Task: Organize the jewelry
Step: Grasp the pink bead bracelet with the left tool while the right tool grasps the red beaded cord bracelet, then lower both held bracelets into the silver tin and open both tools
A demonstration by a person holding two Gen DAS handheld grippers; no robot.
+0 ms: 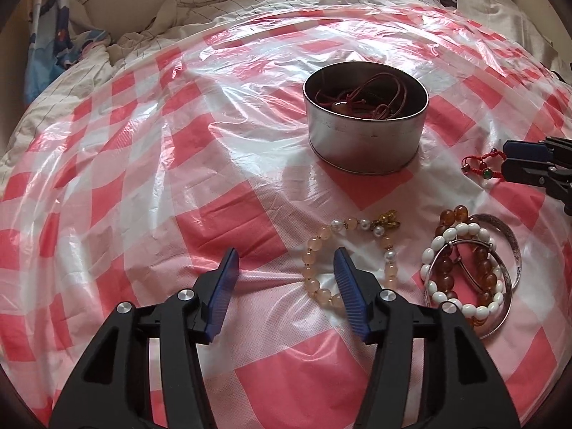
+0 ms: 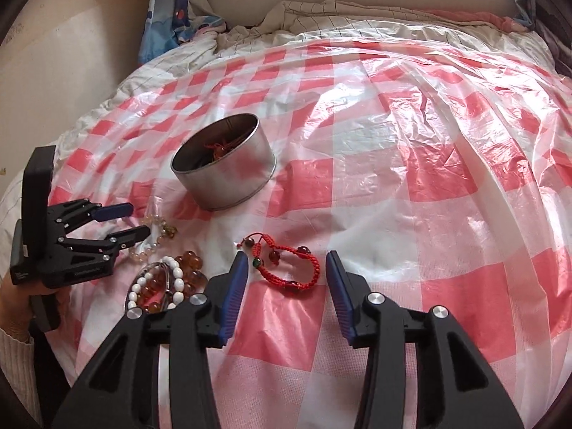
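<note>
A round metal tin (image 1: 364,146) (image 2: 232,186) stands on the red-and-white checked plastic sheet (image 1: 178,178), with dark red cord lying inside it. My left gripper (image 1: 286,254) (image 2: 139,220) is open just above a pale peach bead bracelet (image 1: 316,246), its right finger over the loop's middle. Nothing is gripped. My right gripper (image 2: 286,255) (image 1: 504,159) is open too. A red braided bracelet (image 2: 289,266) (image 1: 477,164) with dark beads lies flat on the sheet between its fingers. To the right of the peach bracelet sits a pile of amber beads, white beads and silver bangles (image 1: 468,271) (image 2: 168,282).
The sheet covers a soft, rumpled bed with white gridded bedding (image 1: 200,3) at the far side. A blue cartoon-print cloth (image 2: 171,10) hangs at the back by the wall. A hand in a white knitted sleeve (image 2: 14,332) holds the left gripper.
</note>
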